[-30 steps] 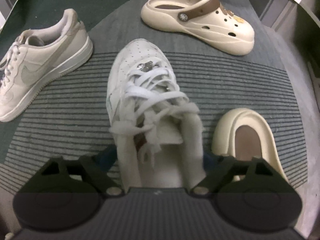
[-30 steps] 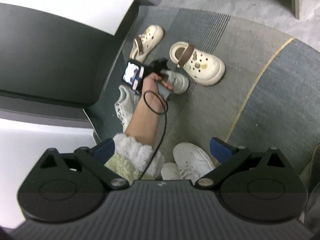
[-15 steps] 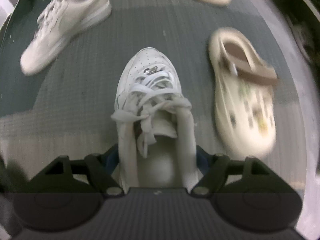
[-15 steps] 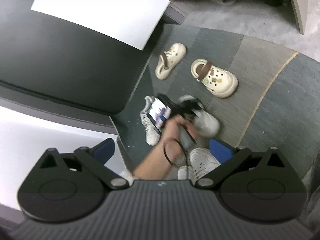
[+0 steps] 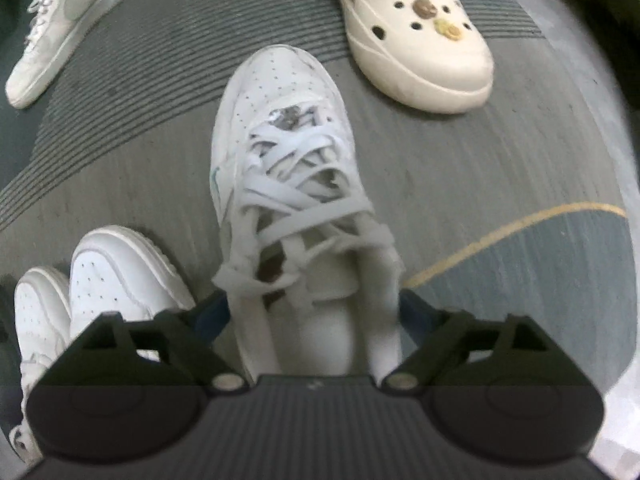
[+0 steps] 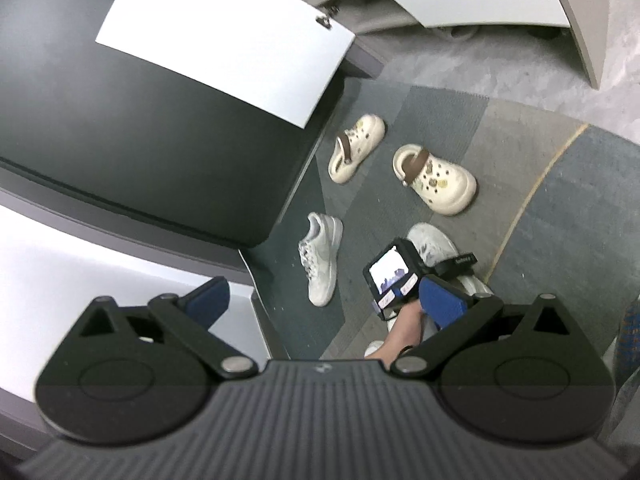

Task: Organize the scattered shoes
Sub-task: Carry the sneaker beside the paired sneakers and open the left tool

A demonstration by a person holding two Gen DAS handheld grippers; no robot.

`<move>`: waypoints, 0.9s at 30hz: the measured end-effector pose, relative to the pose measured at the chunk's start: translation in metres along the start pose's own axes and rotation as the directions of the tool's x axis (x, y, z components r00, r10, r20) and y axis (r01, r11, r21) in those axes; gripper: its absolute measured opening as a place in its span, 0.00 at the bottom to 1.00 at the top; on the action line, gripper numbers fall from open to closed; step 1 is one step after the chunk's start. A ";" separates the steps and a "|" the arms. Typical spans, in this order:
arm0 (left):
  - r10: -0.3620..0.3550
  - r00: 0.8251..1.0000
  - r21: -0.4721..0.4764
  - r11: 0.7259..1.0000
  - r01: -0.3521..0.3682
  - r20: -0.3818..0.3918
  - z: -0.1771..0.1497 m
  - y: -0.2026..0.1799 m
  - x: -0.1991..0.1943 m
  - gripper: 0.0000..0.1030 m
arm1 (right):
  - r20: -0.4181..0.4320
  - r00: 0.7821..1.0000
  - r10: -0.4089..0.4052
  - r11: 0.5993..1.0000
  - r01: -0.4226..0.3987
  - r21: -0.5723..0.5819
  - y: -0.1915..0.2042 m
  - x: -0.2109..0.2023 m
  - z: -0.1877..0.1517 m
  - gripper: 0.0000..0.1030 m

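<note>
The white sneaker (image 5: 288, 184) sits on grey striped carpet (image 5: 460, 184) between the left gripper (image 5: 314, 312) fingers, whose jaws have just been widening. The right gripper (image 6: 324, 292) hangs spread and empty beside a dark desk (image 6: 120, 120). A cream clog (image 5: 416, 36) lies nearby.

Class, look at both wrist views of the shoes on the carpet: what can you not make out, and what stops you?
- Laced sneaker: heel hidden by the left tool, left view; whether its pads press cannot be told.
- Clog: heel cut off by the top edge, left view.
- White pair: backs hidden behind the tool body.
- Clog charms: too small, right view.
- Right tool: empty.
</note>
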State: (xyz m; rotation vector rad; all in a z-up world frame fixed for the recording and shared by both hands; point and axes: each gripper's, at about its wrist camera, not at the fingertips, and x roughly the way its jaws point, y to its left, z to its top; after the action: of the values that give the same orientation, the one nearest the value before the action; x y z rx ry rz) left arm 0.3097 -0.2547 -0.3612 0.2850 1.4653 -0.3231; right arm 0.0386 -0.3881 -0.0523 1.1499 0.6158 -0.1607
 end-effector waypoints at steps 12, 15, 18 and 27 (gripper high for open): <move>0.047 0.990 0.030 0.998 -0.051 0.134 -0.074 0.030 -0.153 0.99 | 0.067 0.998 -0.008 0.995 0.014 -0.095 0.012 -0.015 0.002 1.00; 0.058 0.986 0.014 0.998 -0.060 0.160 -0.087 0.044 -0.186 0.99 | 0.089 0.996 -0.026 0.994 0.035 -0.103 0.011 -0.018 0.003 1.00; 0.060 0.979 -0.033 0.998 -0.054 0.197 -0.100 0.058 -0.217 0.99 | 0.125 0.990 -0.062 0.989 0.078 -0.127 0.014 -0.023 0.004 1.00; 0.090 0.915 -0.187 0.982 -0.016 0.393 -0.147 0.085 -0.324 0.99 | 0.207 0.968 -0.141 0.965 0.181 -0.189 0.011 -0.024 0.003 1.00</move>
State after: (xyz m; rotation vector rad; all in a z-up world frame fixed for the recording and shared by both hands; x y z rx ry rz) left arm 0.1824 -0.1072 -0.0513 0.1025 1.0700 -0.1873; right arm 0.0250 -0.3906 -0.0296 0.8710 0.5407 -0.3366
